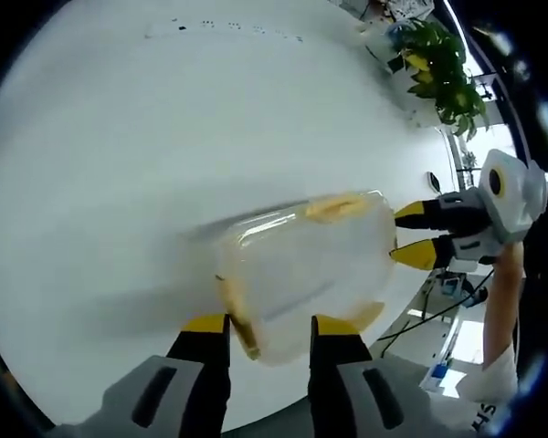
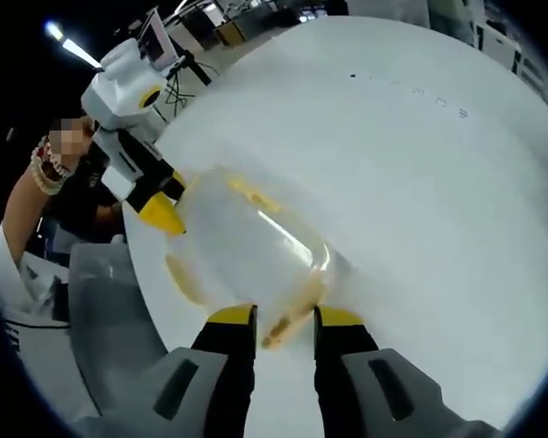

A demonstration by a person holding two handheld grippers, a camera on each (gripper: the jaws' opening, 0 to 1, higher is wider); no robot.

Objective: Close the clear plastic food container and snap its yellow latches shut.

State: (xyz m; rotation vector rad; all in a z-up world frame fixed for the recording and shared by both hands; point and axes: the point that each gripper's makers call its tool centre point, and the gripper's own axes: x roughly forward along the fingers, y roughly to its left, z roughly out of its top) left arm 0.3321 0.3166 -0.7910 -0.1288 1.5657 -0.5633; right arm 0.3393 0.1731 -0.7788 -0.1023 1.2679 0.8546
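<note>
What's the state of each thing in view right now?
clear plastic food container: on the white table, lid on, blurred.
yellow latches: too blurred to tell whether snapped.
left gripper: open, at one end of the container.
right gripper: open, at the opposite end.
potted plant: upright.

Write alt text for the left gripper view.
A clear plastic food container with yellow latches sits on a white table, blurred, between the left claw at the bottom and the right claw at its far end. A potted plant stands at the table's far edge.
</note>
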